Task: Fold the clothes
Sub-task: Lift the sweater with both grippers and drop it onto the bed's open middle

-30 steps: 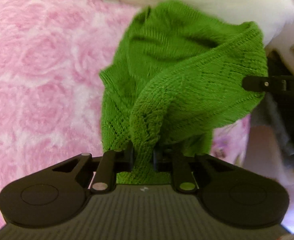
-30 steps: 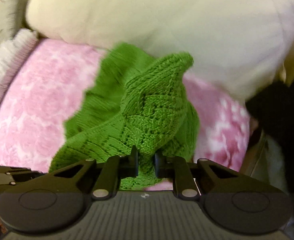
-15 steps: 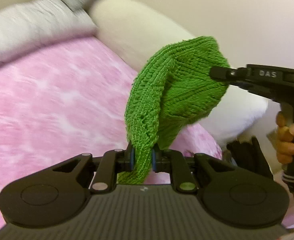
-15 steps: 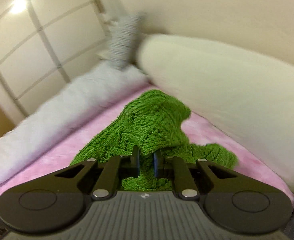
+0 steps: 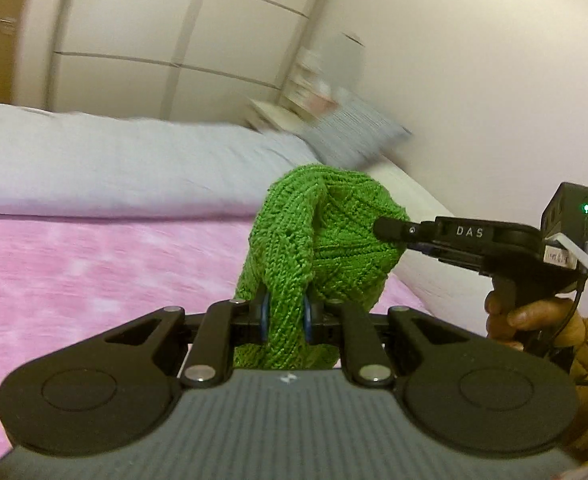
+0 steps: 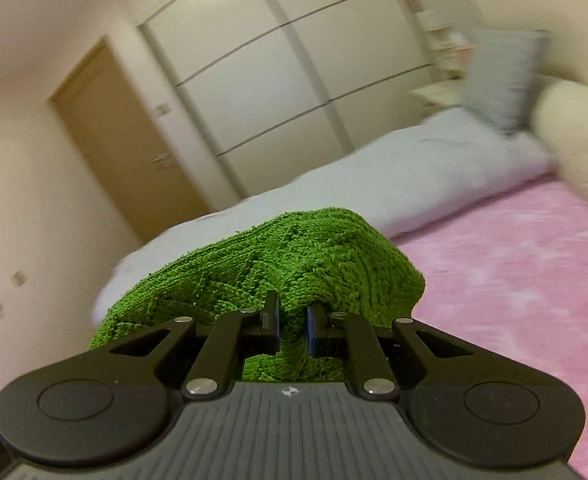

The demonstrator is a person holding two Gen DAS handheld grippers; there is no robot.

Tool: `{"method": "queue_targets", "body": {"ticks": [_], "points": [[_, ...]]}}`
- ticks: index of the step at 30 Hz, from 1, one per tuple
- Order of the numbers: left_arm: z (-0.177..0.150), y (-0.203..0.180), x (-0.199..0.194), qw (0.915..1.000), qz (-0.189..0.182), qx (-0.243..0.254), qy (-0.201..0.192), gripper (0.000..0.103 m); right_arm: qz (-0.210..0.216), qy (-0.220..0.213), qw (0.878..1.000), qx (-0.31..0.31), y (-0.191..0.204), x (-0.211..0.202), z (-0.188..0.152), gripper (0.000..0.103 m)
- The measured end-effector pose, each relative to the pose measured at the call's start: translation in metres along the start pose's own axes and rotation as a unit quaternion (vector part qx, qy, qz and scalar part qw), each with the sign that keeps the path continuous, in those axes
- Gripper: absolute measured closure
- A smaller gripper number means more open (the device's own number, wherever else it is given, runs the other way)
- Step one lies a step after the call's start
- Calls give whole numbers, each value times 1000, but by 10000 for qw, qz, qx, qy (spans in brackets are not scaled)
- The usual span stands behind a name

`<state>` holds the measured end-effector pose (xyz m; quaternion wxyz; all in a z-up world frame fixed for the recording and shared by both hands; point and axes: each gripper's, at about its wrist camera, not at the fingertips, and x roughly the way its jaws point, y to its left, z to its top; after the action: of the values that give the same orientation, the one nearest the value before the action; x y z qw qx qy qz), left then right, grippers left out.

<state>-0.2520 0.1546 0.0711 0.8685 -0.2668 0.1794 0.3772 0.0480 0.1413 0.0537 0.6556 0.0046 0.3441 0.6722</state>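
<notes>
A green knitted garment [image 5: 326, 232] hangs in the air above the pink bed cover [image 5: 93, 272], held between both grippers. My left gripper [image 5: 285, 314] is shut on a bunched fold of it. In the left wrist view the right gripper [image 5: 386, 228] comes in from the right, its tip pressed into the knit, with a hand [image 5: 526, 316] on its handle. In the right wrist view the green garment [image 6: 294, 260] drapes over the right gripper [image 6: 292, 322], which is shut on a fold. The lower part of the garment is hidden behind the gripper bodies.
A white duvet [image 5: 113, 168] lies along the far side of the bed, with a cream bolster [image 6: 574, 128] and a striped pillow [image 5: 354, 132] by the wall. A wardrobe [image 6: 294, 80] and a wooden door [image 6: 125, 140] stand beyond the bed.
Both grippers have risen and tilted up with the garment, lifting it off the pink cover. The views now take in the wardrobe and walls instead of the bed surface.
</notes>
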Motion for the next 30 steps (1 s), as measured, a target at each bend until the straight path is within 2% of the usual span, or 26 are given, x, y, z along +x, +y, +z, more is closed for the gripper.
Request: {"method": "queue_targets", "body": {"ticks": [3, 5, 6, 7, 8, 9, 13, 20, 23, 30], "points": [[-9, 42, -34, 9989, 409, -203, -83, 90, 246, 186, 9994, -164, 65, 27, -9, 88], [-17, 66, -44, 9963, 777, -362, 41, 86, 218, 570, 9976, -329, 95, 50, -20, 84], [-22, 78, -46, 9944, 961, -424, 115, 78, 87, 804, 9960, -382, 109, 63, -29, 69], [-29, 91, -45, 9910, 1201, -539, 222, 73, -82, 1037, 9936, -440, 122, 76, -37, 46], [-37, 106, -44, 9876, 1373, -676, 362, 73, -255, 1232, 9906, -530, 132, 87, -47, 36], [-46, 121, -43, 9838, 1513, -815, 509, 73, -395, 1344, 9881, -637, 142, 94, -57, 33], [-86, 158, -49, 9667, 1934, -1238, 1129, 73, -560, 1826, 9788, -741, 174, 97, -100, 33], [-140, 176, -81, 9503, 2205, -1467, 1639, 72, -798, 2480, 9615, -874, 195, 69, -149, 30], [-157, 159, -94, 9481, 2277, -1413, 1709, 72, -768, 2666, 9557, -979, 197, 68, -167, 29], [-169, 117, -106, 9484, 2329, -1250, 1750, 68, -676, 2989, 9445, -1187, 191, 45, -204, 26]]}}
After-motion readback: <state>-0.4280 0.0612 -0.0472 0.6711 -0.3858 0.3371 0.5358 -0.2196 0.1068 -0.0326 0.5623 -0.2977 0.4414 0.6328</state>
